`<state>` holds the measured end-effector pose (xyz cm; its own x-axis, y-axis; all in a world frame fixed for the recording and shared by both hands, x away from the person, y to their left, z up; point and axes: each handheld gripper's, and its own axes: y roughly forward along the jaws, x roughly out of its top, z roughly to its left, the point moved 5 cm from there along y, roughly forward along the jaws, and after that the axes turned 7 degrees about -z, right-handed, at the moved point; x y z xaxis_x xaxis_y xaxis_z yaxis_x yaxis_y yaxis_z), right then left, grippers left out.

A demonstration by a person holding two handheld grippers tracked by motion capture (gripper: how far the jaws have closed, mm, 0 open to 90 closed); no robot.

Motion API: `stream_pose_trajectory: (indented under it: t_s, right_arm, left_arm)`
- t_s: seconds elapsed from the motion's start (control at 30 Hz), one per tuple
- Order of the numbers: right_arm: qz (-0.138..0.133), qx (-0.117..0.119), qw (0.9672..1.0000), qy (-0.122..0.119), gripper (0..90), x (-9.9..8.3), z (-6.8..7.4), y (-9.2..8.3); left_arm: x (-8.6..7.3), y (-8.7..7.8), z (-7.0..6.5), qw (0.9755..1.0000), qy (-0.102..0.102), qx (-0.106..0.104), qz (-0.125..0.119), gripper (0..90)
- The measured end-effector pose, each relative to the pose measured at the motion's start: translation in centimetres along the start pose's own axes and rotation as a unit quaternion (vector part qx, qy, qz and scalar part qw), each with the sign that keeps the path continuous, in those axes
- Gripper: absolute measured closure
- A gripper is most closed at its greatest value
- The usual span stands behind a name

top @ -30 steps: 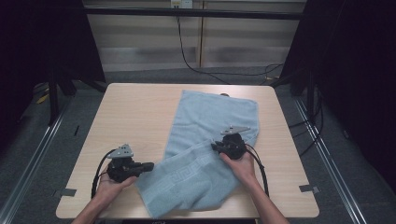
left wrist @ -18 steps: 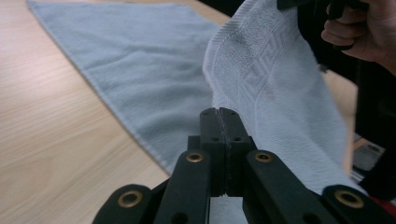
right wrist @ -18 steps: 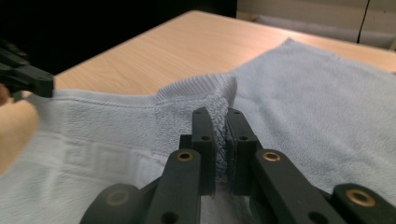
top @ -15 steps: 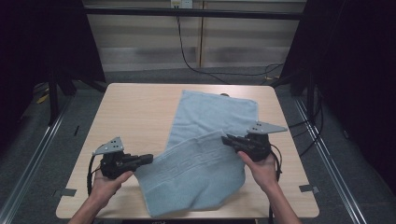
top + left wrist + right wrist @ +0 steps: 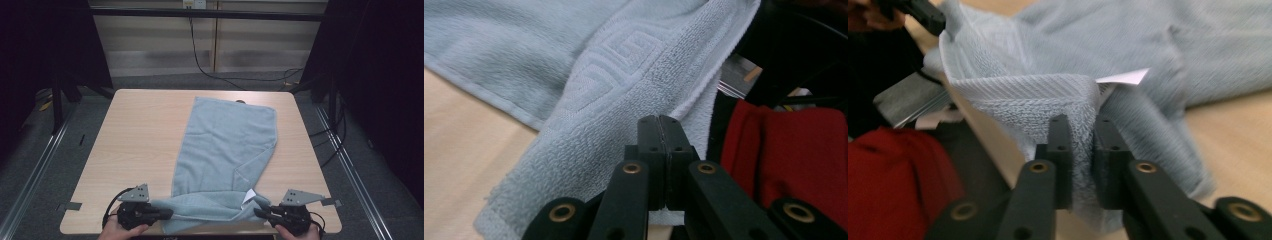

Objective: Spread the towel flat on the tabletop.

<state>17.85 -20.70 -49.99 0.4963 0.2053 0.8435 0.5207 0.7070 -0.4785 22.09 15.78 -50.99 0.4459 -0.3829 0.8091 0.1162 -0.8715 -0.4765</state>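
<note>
A light blue towel lies lengthwise on the wooden table, its near end bunched along the front edge. My left gripper is at the towel's near left corner. In the left gripper view its jaws meet, shut on the towel. My right gripper is at the near right corner, beside a white tag. Its jaws have just been opening. In the right gripper view terry fabric still fills the narrow gap of that gripper and touches both pads.
Both grippers sit right at the table's front edge, with a hand behind each. Red clothing shows below the edge. Bare tabletop lies left of the towel. A black cable runs over the floor beyond the table's far edge.
Both grippers have drawn back to the front edge and apart, the right one farthest. They dragged the towel's near end with them, so the towel lies straighter and flatter.
</note>
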Motion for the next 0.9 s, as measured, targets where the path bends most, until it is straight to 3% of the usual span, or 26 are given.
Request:
stream_pose_trajectory:
  t_s: [0.1, 0.23, 0.3, 0.33, 0.43, 0.57, 0.7, 0.8, 0.9]
  right_arm:
    - [-0.017, -0.008, 0.9998, 0.002, 64.0, 0.7, 0.0, -0.9]
    - [-0.05, -0.018, 0.9986, 0.002, 58.5, 2.9, -0.5, -2.1]
    - [-0.061, -0.023, 0.9979, -0.002, 56.8, 3.9, -0.8, -2.2]
    - [-0.074, -0.006, 0.9971, -0.016, 58.5, 4.5, -0.4, -2.3]
    - [-0.068, -0.002, 0.9975, -0.016, 57.3, 4.5, 0.1, -2.3]
    - [-0.052, -0.009, 0.9985, -0.014, 52.8, 3.3, 0.6, -2.6]
    - [-0.038, -0.017, 0.9989, -0.02, 47.5, 2.6, 0.5, -3.3]
    - [-0.049, -0.022, 0.9985, -0.015, 47.0, 2.6, 0.1, -4.2]
    - [-0.061, -0.032, 0.9976, -0.002, 47.1, 2.6, -0.6, -4.9]
  left_arm:
    - [0.8, -0.7, -0.2, 0.9996, -0.002, -0.016, -0.025, 84.3]
    - [2.3, -2.0, 0.3, 0.9978, -0.003, -0.019, -0.064, 78.5]
    - [3.1, -2.5, 0.9, 0.9973, 0.001, -0.007, -0.072, 76.3]
    - [3.4, -2.6, 1.3, 0.9971, 0.002, -0.001, -0.076, 74.0]
    - [4.0, -2.5, 2.9, 0.9961, -0.014, 0.013, -0.086, 73.3]
    - [4.4, -1.9, 4.7, 0.9956, -0.026, 0.035, -0.083, 71.3]
    - [4.6, -1.2, 6.8, 0.9951, -0.014, 0.075, -0.062, 67.3]
    - [4.9, -0.5, 8.6, 0.9937, -0.028, 0.093, -0.057, 67.5]
    - [5.0, 0.4, 9.6, 0.9939, -0.039, 0.091, -0.049, 66.9]
